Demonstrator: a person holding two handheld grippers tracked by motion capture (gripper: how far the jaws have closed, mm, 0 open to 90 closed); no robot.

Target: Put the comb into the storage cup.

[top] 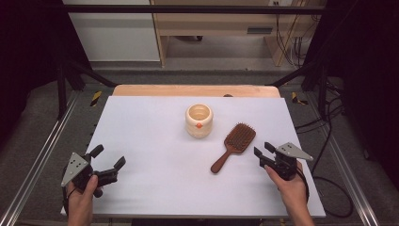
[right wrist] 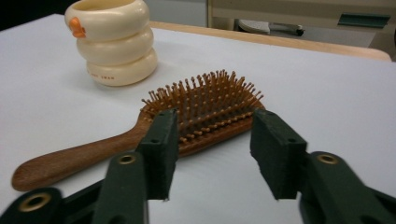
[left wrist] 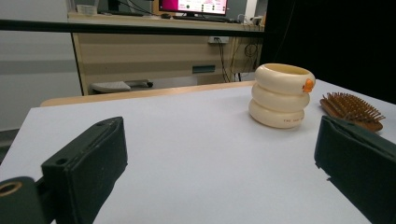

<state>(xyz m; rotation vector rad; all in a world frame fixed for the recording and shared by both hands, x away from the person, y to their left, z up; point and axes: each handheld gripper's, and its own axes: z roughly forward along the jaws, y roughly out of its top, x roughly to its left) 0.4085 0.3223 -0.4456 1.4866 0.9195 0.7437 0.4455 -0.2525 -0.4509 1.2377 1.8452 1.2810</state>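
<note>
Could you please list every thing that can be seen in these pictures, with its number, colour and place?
cup: one, cream, shaped like three stacked rings with a small orange mark on the side, standing upright past the middle of the table
hairbrush: one, brown wood, lying bristles up to the right of the cup, apart from it, handle pointing toward the person
table: one, white top with a wooden far edge
desk: one, light wood, beyond the table, a monitor on it
left gripper: one, black, jaws open and empty, near left corner of the table
right gripper: one, black, jaws partly open and empty, just right of the hairbrush
hands: two, each holding a gripper
</note>
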